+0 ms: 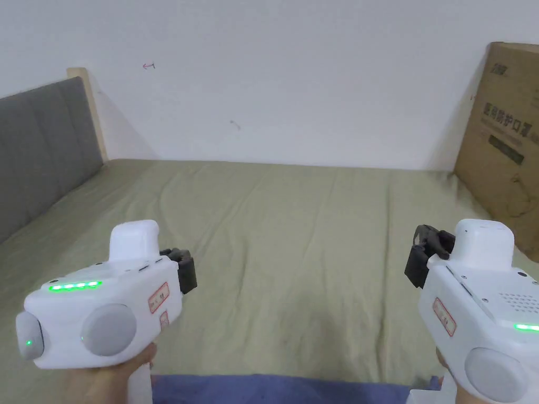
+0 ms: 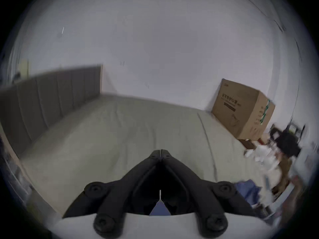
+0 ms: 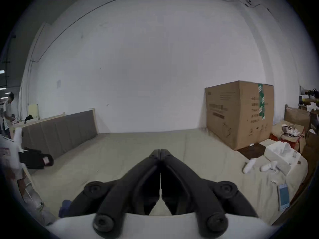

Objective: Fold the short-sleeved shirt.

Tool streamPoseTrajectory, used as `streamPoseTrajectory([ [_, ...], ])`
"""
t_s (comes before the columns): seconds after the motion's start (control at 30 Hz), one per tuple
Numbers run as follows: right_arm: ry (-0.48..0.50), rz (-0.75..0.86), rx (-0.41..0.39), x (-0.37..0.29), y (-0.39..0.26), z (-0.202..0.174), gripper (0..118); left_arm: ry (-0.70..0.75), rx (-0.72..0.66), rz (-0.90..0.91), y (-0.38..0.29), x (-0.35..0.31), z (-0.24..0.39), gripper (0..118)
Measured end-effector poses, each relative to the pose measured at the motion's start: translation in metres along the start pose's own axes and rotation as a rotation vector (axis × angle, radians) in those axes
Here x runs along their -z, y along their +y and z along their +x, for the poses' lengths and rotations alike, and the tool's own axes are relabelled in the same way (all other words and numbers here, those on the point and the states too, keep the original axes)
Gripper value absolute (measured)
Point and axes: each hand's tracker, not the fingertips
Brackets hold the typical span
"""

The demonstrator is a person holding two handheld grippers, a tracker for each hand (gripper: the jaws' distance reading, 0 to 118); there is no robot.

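Observation:
A blue shirt (image 1: 273, 388) lies at the near edge of the olive bed sheet (image 1: 295, 247), mostly cut off by the bottom of the head view. A patch of the blue shirt (image 2: 248, 190) shows low right in the left gripper view, and a bit of the blue shirt (image 3: 65, 206) shows low left in the right gripper view. My left gripper (image 1: 185, 269) is held above the sheet at the left, jaws shut on nothing (image 2: 160, 152). My right gripper (image 1: 421, 260) hovers at the right, also shut and empty (image 3: 160, 151). Both are raised above the shirt, apart from it.
A grey padded headboard (image 1: 42, 152) runs along the left. A large cardboard box (image 1: 505, 142) stands at the right edge of the bed. Small white items and a tissue box (image 3: 279, 154) lie on the right side. A person (image 3: 7, 111) stands far left.

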Motion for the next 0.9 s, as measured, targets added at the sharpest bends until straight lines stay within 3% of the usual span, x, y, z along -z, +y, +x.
streamPoseTrajectory([
  [0.13, 0.010, -0.051, -0.056, 0.002, -0.011, -0.002, 0, -0.109, -0.260, -0.196, -0.018, 0.022, -0.092, 0],
  [0.23, 0.016, -0.089, -0.033, 0.003, -0.017, 0.007, 0, -0.254, -0.512, -0.326, -0.047, 0.029, -0.162, 1],
  [0.27, 0.016, -0.096, -0.026, 0.003, -0.020, 0.008, 0, -0.285, -0.585, -0.366, -0.058, 0.033, -0.180, 7],
  [0.33, 0.004, -0.117, -0.009, 0.006, -0.025, 0.012, 0, -0.259, -0.647, -0.444, -0.078, 0.029, -0.199, 42],
  [0.4, -0.005, -0.139, -0.006, 0.010, -0.029, 0.011, 0, -0.204, -0.585, -0.467, -0.095, 0.032, -0.209, 80],
  [0.5, -0.007, -0.171, -0.015, 0.014, -0.033, 0.007, 0, -0.216, -0.533, -0.483, -0.111, 0.032, -0.210, 108],
  [0.83, 0.011, -0.214, -0.038, 0.027, -0.036, -0.013, 0, -0.530, -0.755, -0.581, -0.147, 0.083, -0.200, 109],
  [0.9, 0.013, -0.220, -0.042, 0.028, -0.036, -0.017, 0, -0.571, -0.752, -0.593, -0.152, 0.092, -0.193, 101],
])
